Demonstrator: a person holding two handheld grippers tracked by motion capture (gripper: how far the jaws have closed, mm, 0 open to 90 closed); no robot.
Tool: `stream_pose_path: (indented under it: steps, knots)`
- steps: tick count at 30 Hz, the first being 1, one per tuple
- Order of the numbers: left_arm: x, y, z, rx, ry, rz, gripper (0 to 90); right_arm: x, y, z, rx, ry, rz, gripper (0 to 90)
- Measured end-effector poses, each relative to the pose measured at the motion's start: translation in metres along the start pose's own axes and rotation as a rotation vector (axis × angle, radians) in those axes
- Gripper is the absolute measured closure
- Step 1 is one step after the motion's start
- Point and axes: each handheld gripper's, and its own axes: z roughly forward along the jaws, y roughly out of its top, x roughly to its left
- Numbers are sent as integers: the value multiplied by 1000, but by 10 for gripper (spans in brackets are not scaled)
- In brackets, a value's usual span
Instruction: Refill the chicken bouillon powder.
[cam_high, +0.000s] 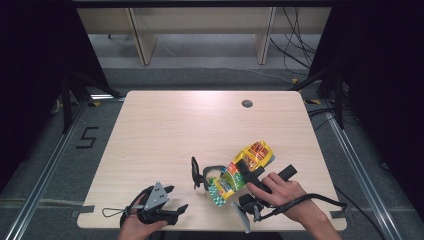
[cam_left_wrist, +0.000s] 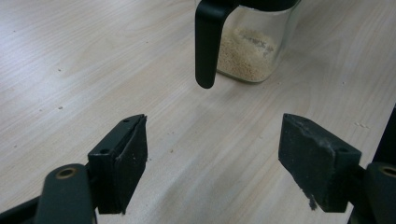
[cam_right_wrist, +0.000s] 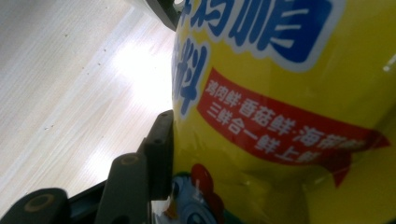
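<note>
A yellow seasoning bag (cam_high: 257, 152) with red and blue print hangs tilted over the table's front middle. Its lower end sits at the mouth of a glass jar (cam_high: 214, 175) with a black rim and handle. My right gripper (cam_high: 254, 171) is shut on the bag. In the right gripper view the bag (cam_right_wrist: 280, 70) presses against one of the black fingers (cam_right_wrist: 159, 154). My left gripper (cam_high: 176, 198) rests open near the front left edge. In the left gripper view its jaws (cam_left_wrist: 215, 158) stand wide apart, pointing at the jar (cam_left_wrist: 252, 51), which holds pale granules.
The wooden table (cam_high: 175, 130) has a round cable hole (cam_high: 247, 103) at the back right. A cable trails from the right gripper toward the front right corner. Shelf legs stand on the floor beyond the table.
</note>
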Motion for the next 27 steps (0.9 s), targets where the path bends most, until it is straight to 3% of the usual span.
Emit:
stream_pose_path:
  steps: [3,4,5,7,8,9,10,11,12,13,14,15,16,17,20,22,25,27]
  knots:
    - [0,-1,0,0,-2,-4,235,2,1,-1,13,3,19,523]
    - [2,0,-1,22,8,26,235,2,2,0,9,6,23,523]
    - [3,0,-1,15,6,39,235,-1,1,1,-10,-6,-38,523]
    - [0,-1,0,0,-1,7,235,0,1,1,-8,0,-22,523]
    - [1,0,-1,4,-6,24,235,-2,0,1,-9,-6,-42,523]
    - [0,0,0,1,-3,0,235,-2,0,1,-9,-9,-37,523]
    - [0,0,0,-1,-1,1,235,0,0,0,0,-3,1,523]
    - [0,0,0,1,2,-4,235,0,0,0,2,-2,-1,523]
    - [2,0,-1,21,9,24,235,0,0,0,3,-1,0,523]
    - [-1,-1,1,-4,-5,-13,235,2,1,-1,8,5,18,523]
    - [0,-1,0,0,1,8,235,2,2,-1,6,3,22,523]
    - [0,0,0,-1,-3,-8,235,2,2,-1,6,5,20,523]
    - [1,0,0,-2,-3,3,235,-1,0,0,-5,-4,-18,523]
    - [0,0,0,-2,-3,-6,235,0,0,0,-2,0,2,523]
    - [0,0,0,0,-3,-6,235,0,0,-1,-1,4,1,523]
    - [2,0,0,1,-2,23,235,0,0,-1,-6,9,-2,523]
    - [-1,-1,-1,-1,-1,-6,235,0,0,-1,-1,4,3,523]
    - [2,1,0,-6,-3,25,235,0,0,-1,-1,6,0,523]
